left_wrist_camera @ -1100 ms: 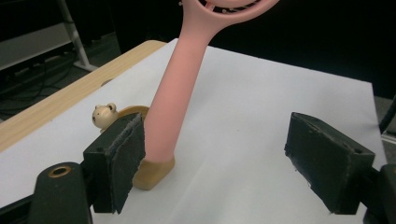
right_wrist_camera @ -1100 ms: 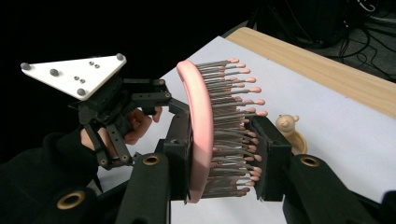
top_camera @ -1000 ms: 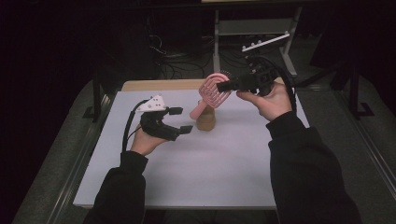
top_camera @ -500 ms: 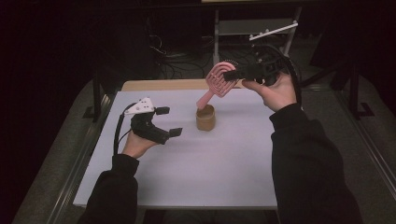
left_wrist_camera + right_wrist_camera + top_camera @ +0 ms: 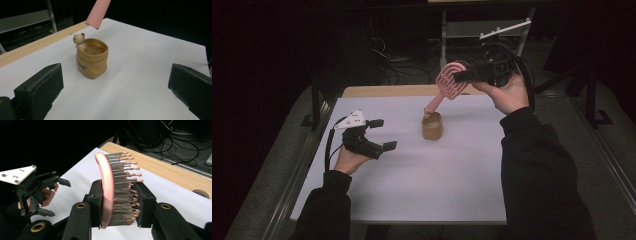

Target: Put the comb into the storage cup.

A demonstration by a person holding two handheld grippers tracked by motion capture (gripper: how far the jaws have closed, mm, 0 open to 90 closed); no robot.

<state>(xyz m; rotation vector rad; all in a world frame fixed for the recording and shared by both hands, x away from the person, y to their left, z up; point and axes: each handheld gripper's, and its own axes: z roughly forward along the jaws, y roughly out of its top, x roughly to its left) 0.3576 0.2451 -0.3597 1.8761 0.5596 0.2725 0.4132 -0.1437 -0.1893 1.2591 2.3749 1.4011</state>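
The pink hairbrush (image 5: 450,84) hangs clamped by its head between the 2 jaws of the right gripper (image 5: 469,75), bristles against 1 jaw, handle slanting down to just above the tan bear cup (image 5: 432,125). That cup stands on the white table (image 5: 462,170), ahead of the left gripper (image 5: 382,134), whose jaws gape wide apart, empty.

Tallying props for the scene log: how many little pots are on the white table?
1. A tan bear pot stands near the table's middle, ahead of the open left gripper; the pink hairbrush hangs over it.
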